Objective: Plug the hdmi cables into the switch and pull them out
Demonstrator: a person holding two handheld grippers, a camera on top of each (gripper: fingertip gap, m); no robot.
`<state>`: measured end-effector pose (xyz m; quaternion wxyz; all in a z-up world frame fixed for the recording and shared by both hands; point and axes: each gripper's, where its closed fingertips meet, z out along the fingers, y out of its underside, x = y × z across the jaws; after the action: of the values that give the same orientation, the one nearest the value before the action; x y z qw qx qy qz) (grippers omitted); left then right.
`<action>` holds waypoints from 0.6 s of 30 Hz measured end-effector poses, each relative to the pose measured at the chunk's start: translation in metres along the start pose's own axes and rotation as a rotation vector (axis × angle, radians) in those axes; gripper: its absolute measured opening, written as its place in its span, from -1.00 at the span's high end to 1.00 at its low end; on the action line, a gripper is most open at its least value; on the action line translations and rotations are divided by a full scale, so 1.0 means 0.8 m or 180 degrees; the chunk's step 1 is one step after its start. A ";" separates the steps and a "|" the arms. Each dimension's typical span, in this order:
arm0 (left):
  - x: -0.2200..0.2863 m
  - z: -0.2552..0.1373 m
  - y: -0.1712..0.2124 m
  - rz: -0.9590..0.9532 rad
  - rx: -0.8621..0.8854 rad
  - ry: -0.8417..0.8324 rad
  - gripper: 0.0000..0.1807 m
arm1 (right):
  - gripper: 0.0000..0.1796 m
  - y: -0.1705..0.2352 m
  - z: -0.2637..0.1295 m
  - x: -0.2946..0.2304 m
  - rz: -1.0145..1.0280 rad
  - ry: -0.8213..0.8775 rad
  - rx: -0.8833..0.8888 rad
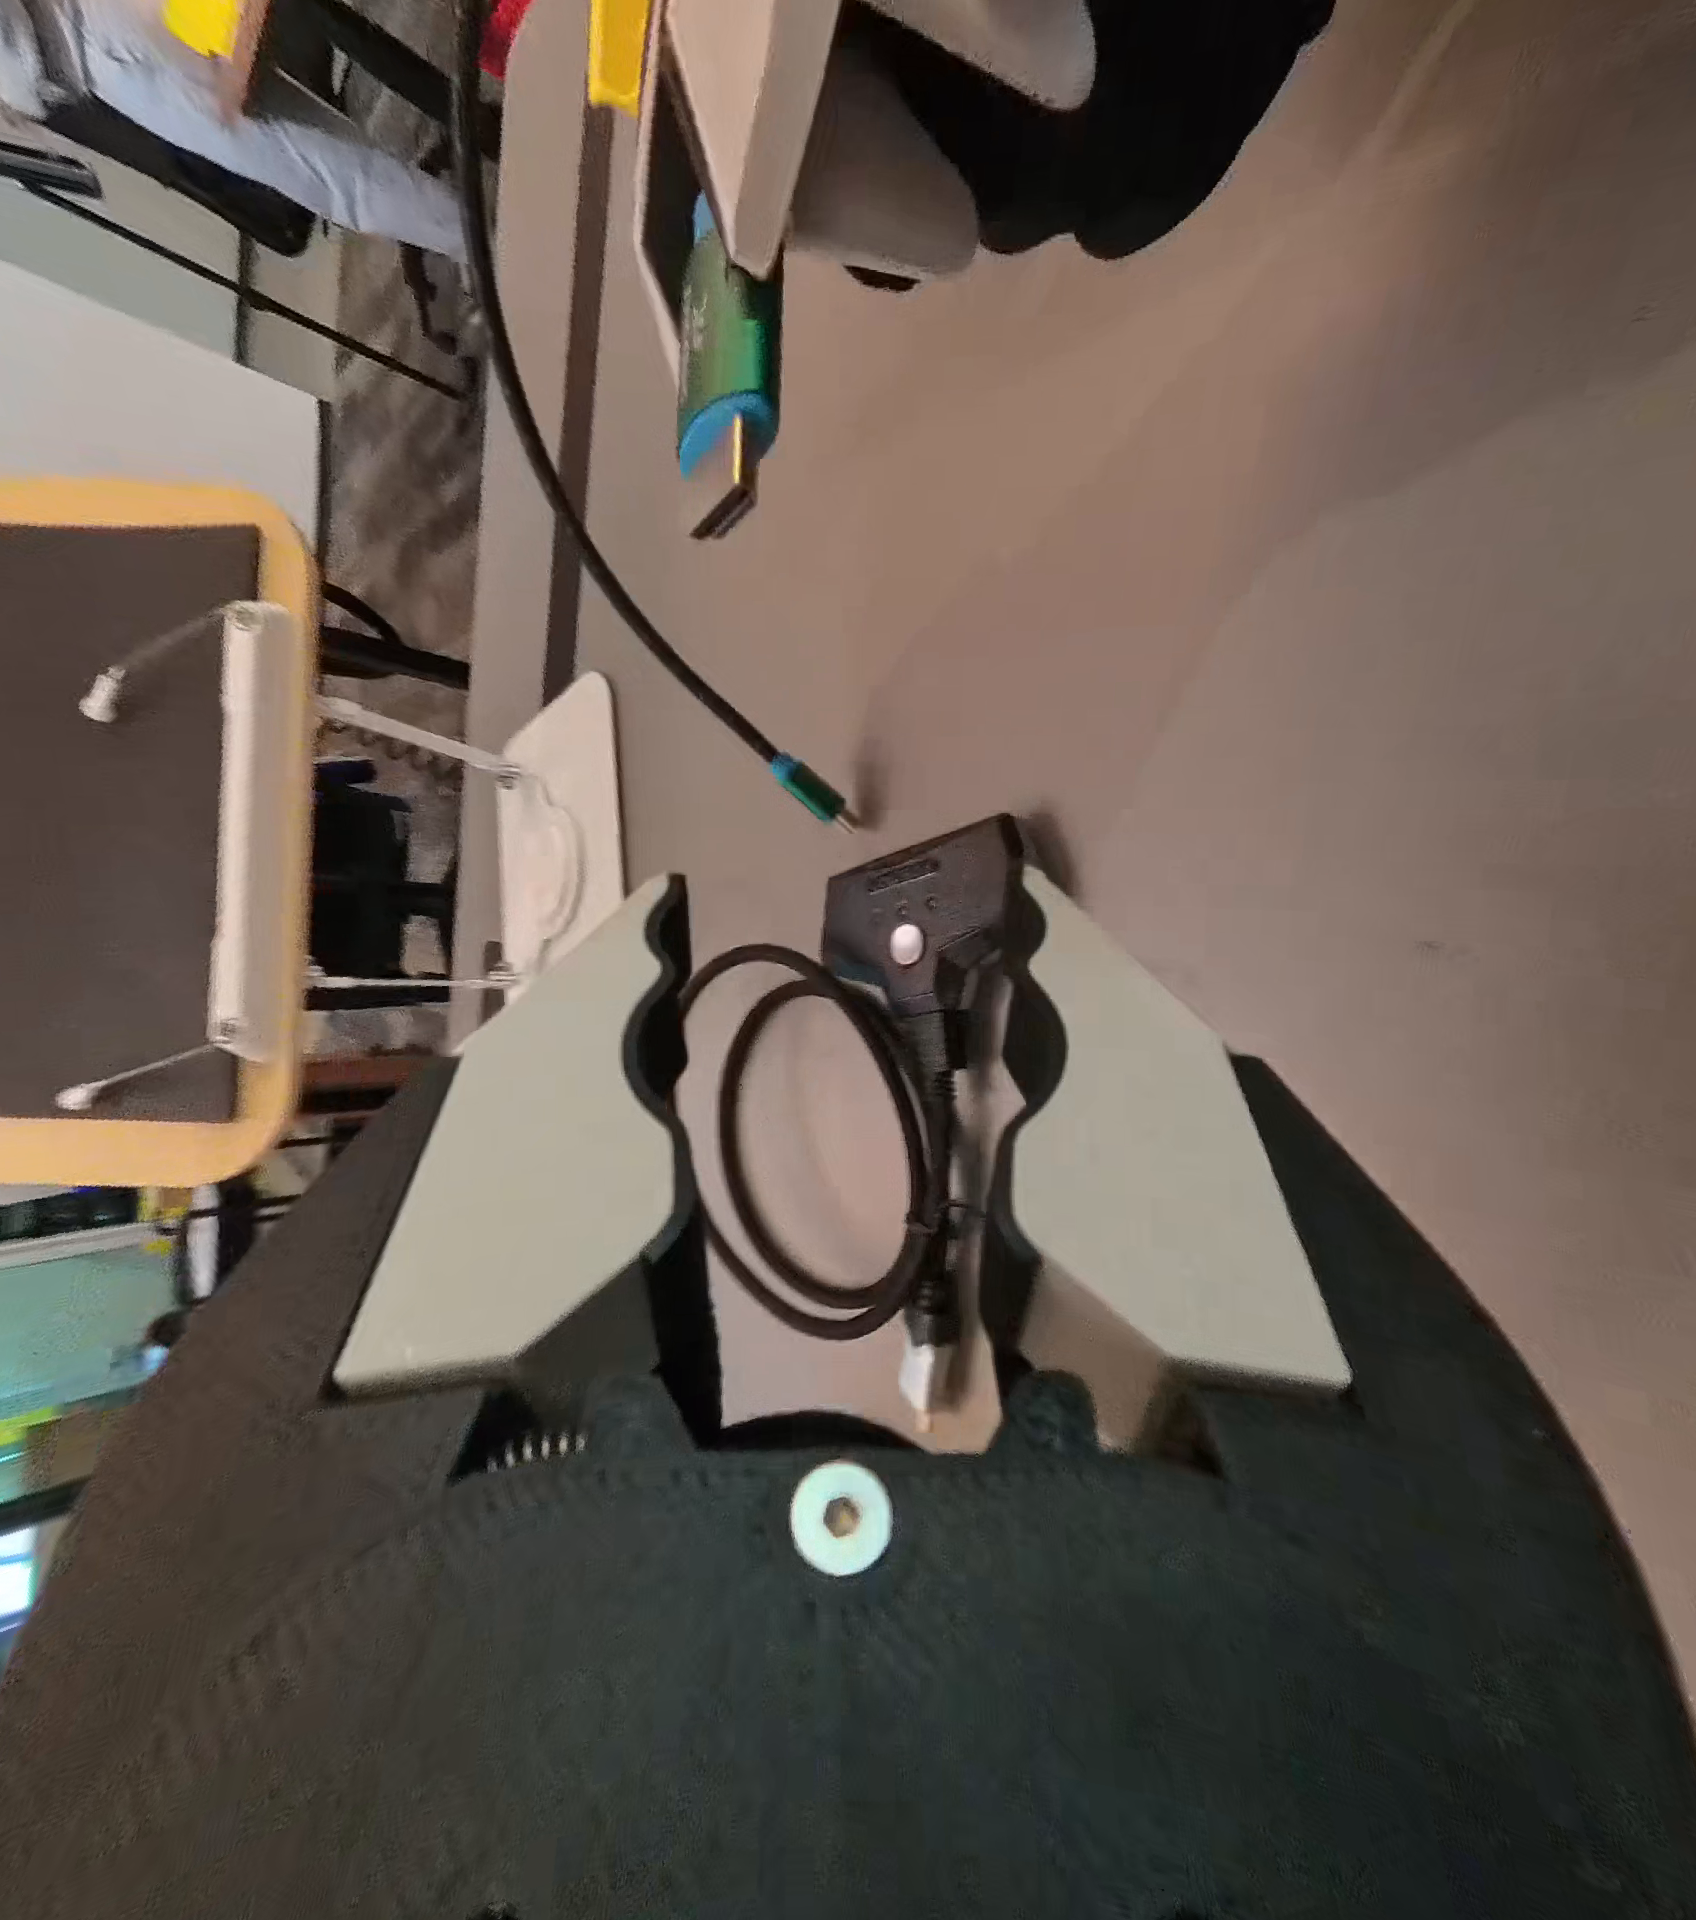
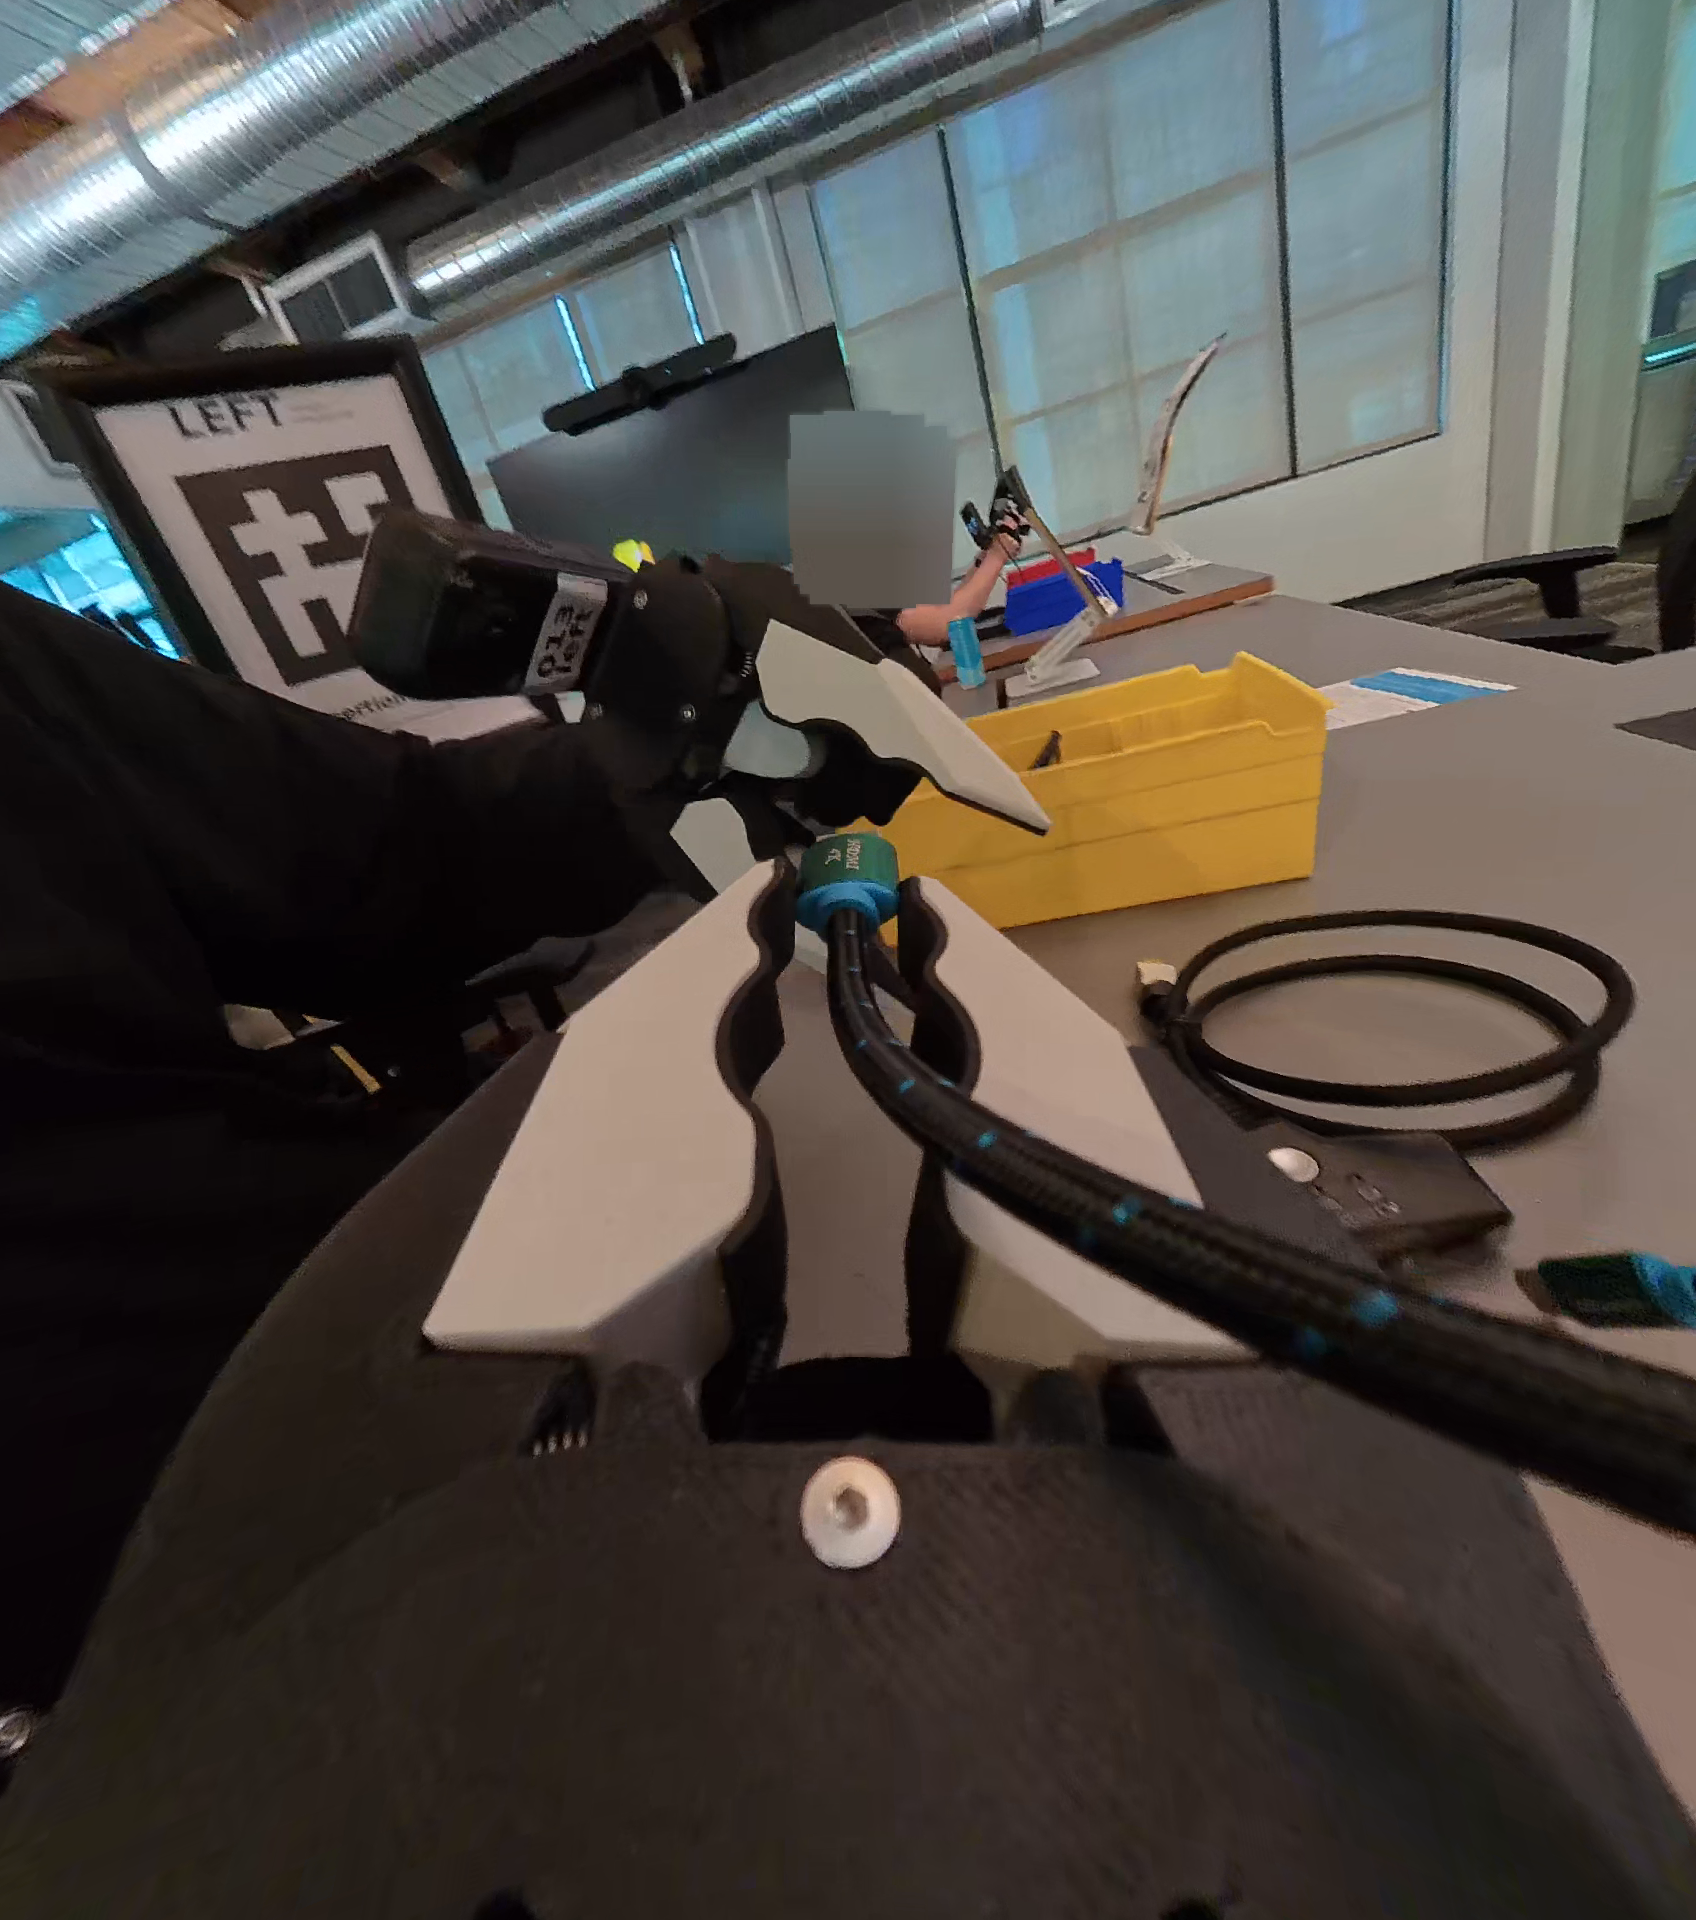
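My left gripper (image 1: 849,894) is open and hovers over the grey table (image 1: 1343,727). Its fingers stand on either side of the black HDMI switch (image 1: 911,925) and its coiled black cable (image 1: 802,1132), not touching them. My right gripper (image 2: 842,883) is shut on the green and blue plug (image 2: 844,873) of a braided HDMI cable (image 2: 1187,1236) and holds it in the air. In the left wrist view this plug (image 1: 730,364) points its gold connector toward the switch. A second green and blue plug (image 1: 808,805) lies just beyond the switch. The switch also shows in the right wrist view (image 2: 1363,1184).
A yellow bin (image 2: 1135,779) stands on the table behind the left gripper (image 2: 927,748). A white stand (image 1: 563,821) sits at the table edge, with a chair (image 1: 75,821) beyond it. A person sits at a far table with blue bins (image 2: 1062,597). Some 8 cm of space lies between my two pairs of fingers.
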<state>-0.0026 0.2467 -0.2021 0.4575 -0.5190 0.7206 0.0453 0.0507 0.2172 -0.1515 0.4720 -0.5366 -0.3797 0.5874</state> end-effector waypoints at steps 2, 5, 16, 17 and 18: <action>0.008 0.007 0.004 -0.0113 -0.0013 0.0122 0.39 | 0.81 0.008 -0.002 0.009 -0.0054 0.0127 -0.0075; 0.023 0.022 0.018 -0.0200 -0.0179 0.0331 0.41 | 0.81 0.018 -0.004 0.023 -0.0129 0.0314 -0.0159; 0.054 0.103 0.092 -0.0632 -0.0696 0.0752 0.39 | 0.82 0.046 -0.015 0.053 -0.0184 0.0610 -0.0333; 0.051 0.109 0.094 -0.0672 -0.0705 0.0751 0.38 | 0.82 0.047 -0.016 0.054 -0.0178 0.0612 -0.0326; 0.048 0.114 0.099 -0.0714 -0.0754 0.0755 0.38 | 0.82 0.047 -0.017 0.054 -0.0173 0.0615 -0.0318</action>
<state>-0.0108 0.3046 -0.3141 0.3073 -0.6480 0.6967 0.0171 0.0593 0.2481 -0.2012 0.4949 -0.6031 -0.3757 0.5002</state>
